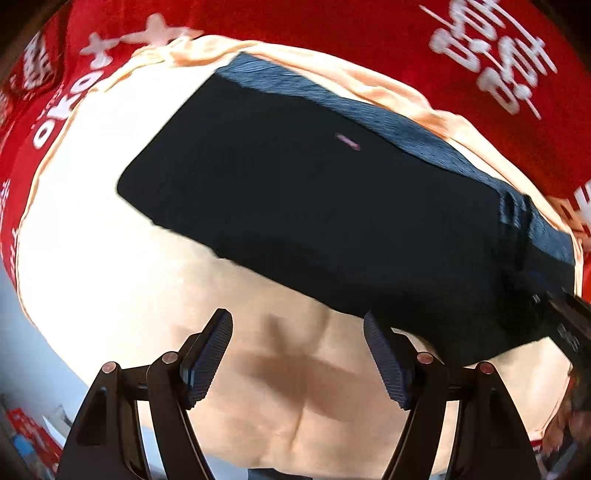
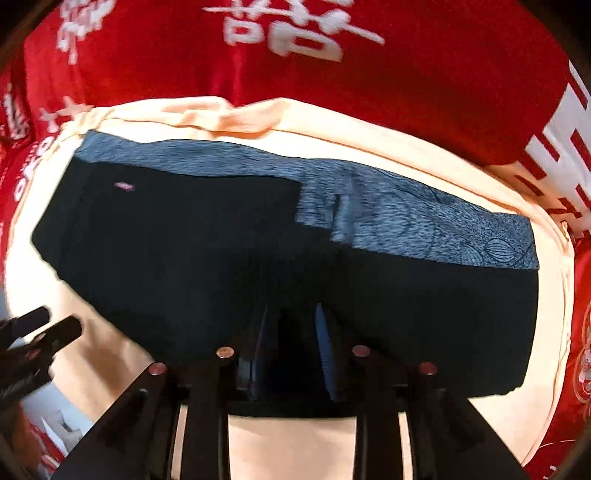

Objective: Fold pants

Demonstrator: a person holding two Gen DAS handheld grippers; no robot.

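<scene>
Dark navy pants [image 1: 314,199] with a grey patterned waistband lie folded flat on a cream cloth [image 1: 92,258]. They also show in the right wrist view [image 2: 221,266]. My left gripper [image 1: 297,354] is open and empty, held over the cream cloth just short of the pants' near edge. My right gripper [image 2: 291,347] has its jaws close together on the near edge of the pants, with dark fabric between the pads. The left gripper also shows at the left edge of the right wrist view [image 2: 44,328].
The cream cloth [image 2: 498,406] lies on a red cloth with white lettering [image 1: 369,29], which spreads behind and to both sides [image 2: 443,92]. Boxes and clutter sit at the lower left [image 1: 29,432].
</scene>
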